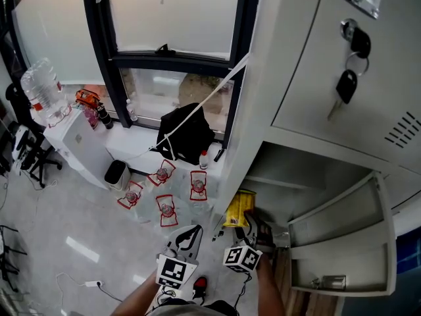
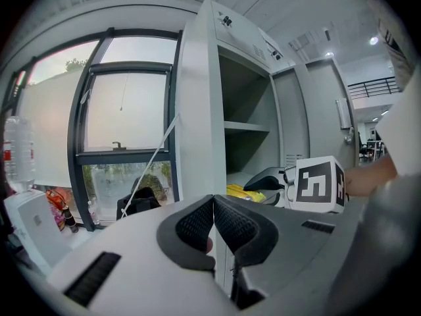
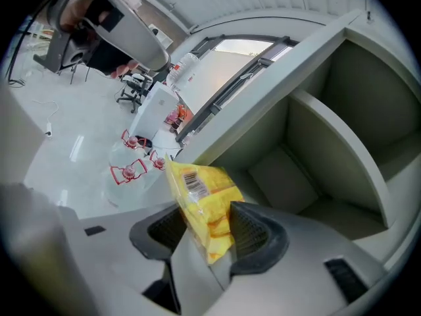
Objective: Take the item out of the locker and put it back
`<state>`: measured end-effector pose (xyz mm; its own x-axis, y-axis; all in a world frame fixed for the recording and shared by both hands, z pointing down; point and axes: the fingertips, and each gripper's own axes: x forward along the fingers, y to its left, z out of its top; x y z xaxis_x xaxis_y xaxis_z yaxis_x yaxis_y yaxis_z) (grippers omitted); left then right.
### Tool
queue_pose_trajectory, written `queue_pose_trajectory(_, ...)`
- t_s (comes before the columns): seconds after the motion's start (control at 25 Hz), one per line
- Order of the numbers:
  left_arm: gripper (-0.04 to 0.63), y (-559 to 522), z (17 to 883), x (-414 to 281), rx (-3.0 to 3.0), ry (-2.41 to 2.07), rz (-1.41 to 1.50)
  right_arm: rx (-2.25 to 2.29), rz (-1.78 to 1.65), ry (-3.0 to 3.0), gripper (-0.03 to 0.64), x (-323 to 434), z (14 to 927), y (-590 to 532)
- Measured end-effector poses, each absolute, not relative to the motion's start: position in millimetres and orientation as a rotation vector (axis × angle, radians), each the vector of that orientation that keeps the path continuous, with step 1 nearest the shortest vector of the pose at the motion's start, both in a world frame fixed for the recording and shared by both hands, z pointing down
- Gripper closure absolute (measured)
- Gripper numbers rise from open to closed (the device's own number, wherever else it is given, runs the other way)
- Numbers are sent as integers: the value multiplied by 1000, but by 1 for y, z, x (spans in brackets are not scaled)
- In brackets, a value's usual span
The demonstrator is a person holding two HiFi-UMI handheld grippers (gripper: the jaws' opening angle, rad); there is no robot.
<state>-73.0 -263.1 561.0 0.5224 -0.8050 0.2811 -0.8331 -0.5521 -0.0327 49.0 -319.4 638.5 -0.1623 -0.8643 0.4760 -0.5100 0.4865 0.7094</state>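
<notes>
A yellow snack packet [image 3: 204,203] stands between the pads of my right gripper [image 3: 207,232], which is shut on it. The packet's barcode end points out toward the room. In the head view the packet [image 1: 238,209] hangs at the mouth of the open grey locker compartment [image 1: 316,183], with the right gripper [image 1: 253,229] just below it. The compartment's door [image 1: 345,242] is swung wide to the right. My left gripper [image 1: 191,234] hovers lower left, outside the locker. Its pads [image 2: 197,226] touch, with nothing between them. From there I see the packet [image 2: 245,191] at the locker's edge.
Keys [image 1: 348,58] hang in the shut locker door above. On the floor by the window lie several bottles with red handles [image 1: 164,206], a black bag [image 1: 187,133] and a small bin [image 1: 115,173]. A white cabinet [image 1: 75,140] carries a large water bottle [image 1: 43,91].
</notes>
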Motion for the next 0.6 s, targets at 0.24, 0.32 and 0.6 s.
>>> queue_pose_trajectory(0.24, 574, -261, 560, -72, 2653, -1431, 399, 1163, -462, -1836, 465, 50, 634, -316)
queue_pose_trajectory(0.32, 574, -261, 559, -72, 2653, -1437, 399, 1165, -454, -1838, 480, 50, 632, -318)
queue_pose_trajectory(0.6, 574, -259, 552, -75, 2660, -1451, 383, 1267, -440, -1869, 517, 53, 608, -315)
